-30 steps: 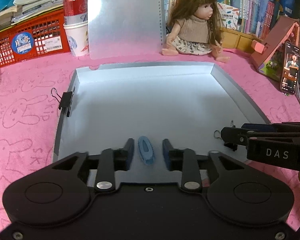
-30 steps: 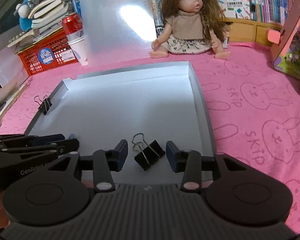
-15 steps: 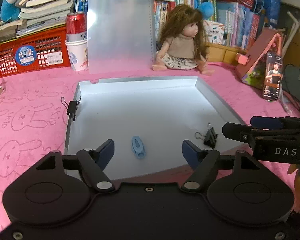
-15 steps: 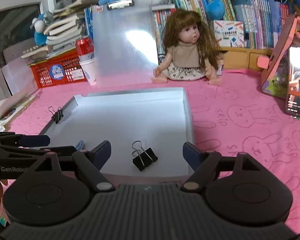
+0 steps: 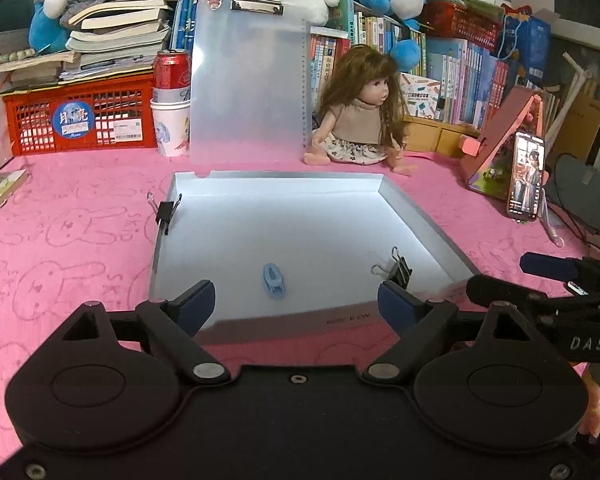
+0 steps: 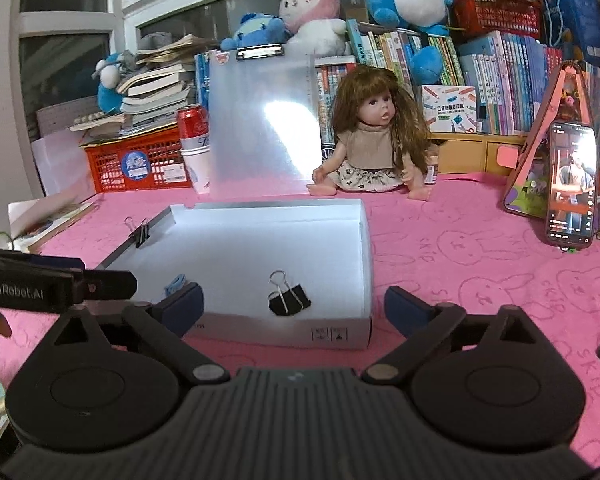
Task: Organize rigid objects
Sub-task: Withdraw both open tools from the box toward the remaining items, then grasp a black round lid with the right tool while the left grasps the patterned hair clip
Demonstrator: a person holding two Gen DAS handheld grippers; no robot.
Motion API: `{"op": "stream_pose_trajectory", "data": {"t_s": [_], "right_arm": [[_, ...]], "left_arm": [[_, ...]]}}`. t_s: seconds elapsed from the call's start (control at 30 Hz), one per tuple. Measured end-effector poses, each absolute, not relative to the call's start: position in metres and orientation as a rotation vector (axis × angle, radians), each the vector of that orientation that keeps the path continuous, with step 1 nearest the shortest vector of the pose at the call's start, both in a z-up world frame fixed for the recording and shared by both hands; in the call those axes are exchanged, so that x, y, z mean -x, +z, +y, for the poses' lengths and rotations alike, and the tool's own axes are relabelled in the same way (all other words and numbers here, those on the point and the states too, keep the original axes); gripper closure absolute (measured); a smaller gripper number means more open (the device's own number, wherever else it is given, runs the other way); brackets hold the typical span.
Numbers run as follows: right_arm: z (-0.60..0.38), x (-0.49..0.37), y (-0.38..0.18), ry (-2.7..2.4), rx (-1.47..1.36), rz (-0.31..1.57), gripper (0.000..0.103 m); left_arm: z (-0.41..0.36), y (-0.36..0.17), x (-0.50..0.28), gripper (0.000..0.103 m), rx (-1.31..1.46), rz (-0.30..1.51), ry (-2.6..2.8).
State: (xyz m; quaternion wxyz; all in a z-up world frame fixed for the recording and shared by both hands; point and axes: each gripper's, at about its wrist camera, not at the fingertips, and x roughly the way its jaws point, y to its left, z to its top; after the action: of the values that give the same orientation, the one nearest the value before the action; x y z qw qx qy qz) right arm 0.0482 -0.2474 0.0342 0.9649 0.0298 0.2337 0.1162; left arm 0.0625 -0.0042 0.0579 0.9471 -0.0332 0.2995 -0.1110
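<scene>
1. Left wrist view, nearest: the left gripper point(image 5: 296, 300) hangs over the near edge of the shallow white box point(image 5: 420, 216), its jaws apart and opening wider, with nothing between the blue pads. The right gripper point(image 6: 294, 306) is likewise spread and opening, empty, just short of the box's near wall.

2. Inside the box, near its front: a small blue clip point(image 5: 274, 278) lies flat on the floor, left of centre. It looks light, stiff and smooth — likely to skid, so its long sides seem the best place for the pads.

3. Right of it, near the right wall, lies a black binder clip point(image 6: 289, 299) with its wire handles pointing far. Light and rigid; the folded steel body offers flat faces to pinch, whereas the thin wire loops would probably pivot or slip.

4. Farther, on the left rim — a second binder clip point(image 5: 165, 213) is clamped onto the wall itself. Pulling it off would probably need its handles squeezed.

5. Farthest: a doll point(image 5: 358, 120) sits on the pink cloth point(image 5: 60, 240).
</scene>
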Motion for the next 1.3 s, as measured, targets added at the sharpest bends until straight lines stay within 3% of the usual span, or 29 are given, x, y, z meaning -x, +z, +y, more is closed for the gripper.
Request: {"op": "stream_pose_trajectory", "data": {"t_s": [0.6,0.83,1.03,1.3], "right_arm": [[-0.263,-0.031,-0.008,0.243,-0.151,0.576,0.001],[-0.261,-0.028,-0.017,0.241,-0.182,0.598,0.014],[-0.259,-0.028,-0.017,0.240,-0.185,0.600,0.022],[-0.256,-0.028,-0.017,0.225,-0.195,0.600,0.047]], "left_arm": [[0.017,0.032,-0.005,0.013,0.024,0.604,-0.156],[0.032,0.025,0.010,0.013,0.074,0.606,-0.130],[0.040,0.019,0.019,0.026,0.104,0.625,-0.115],[0.038,0.007,0.014,0.059,0.106,0.655,-0.099]]}}
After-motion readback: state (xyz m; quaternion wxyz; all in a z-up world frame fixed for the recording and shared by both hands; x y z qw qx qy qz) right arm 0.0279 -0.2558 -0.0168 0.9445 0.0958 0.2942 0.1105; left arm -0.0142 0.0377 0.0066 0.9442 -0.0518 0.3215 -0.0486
